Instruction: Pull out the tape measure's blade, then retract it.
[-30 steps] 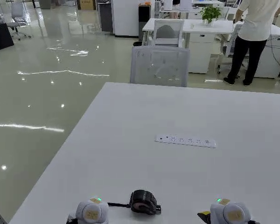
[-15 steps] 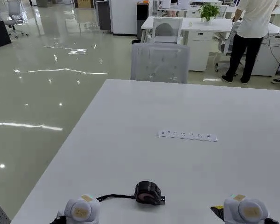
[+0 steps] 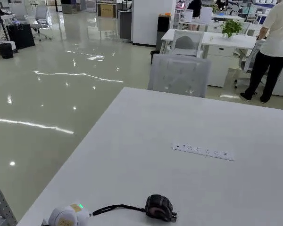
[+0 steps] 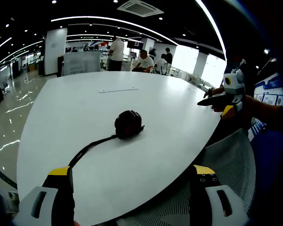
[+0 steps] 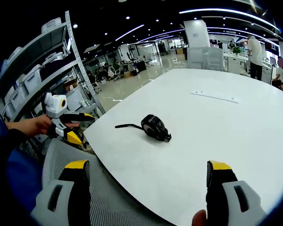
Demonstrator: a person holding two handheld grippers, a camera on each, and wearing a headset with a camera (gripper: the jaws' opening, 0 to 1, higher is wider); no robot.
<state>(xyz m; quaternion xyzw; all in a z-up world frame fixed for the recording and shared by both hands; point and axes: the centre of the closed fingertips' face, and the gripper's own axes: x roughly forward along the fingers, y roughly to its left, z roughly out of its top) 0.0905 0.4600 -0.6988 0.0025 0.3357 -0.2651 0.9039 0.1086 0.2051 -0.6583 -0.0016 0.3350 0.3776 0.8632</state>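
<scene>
Tape measure (image 3: pixel 160 207) lying near the near edge of the table (image 3: pixel 179 122), strap trailing toward the left gripper (image 4: pixel 132 172); right gripper (image 5: pixel 148 165) opposite. Both jaw pairs spread wide, empty, off that edge. Risk: an unsteadied case would likely slide when the blade is pulled.

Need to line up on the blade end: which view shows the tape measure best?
The right gripper view: the tape measure lies side-on and well lit, its strap trailing away. The left gripper view shows it as a dark lump behind the strap; the head view catches it near the bottom edge.
</scene>
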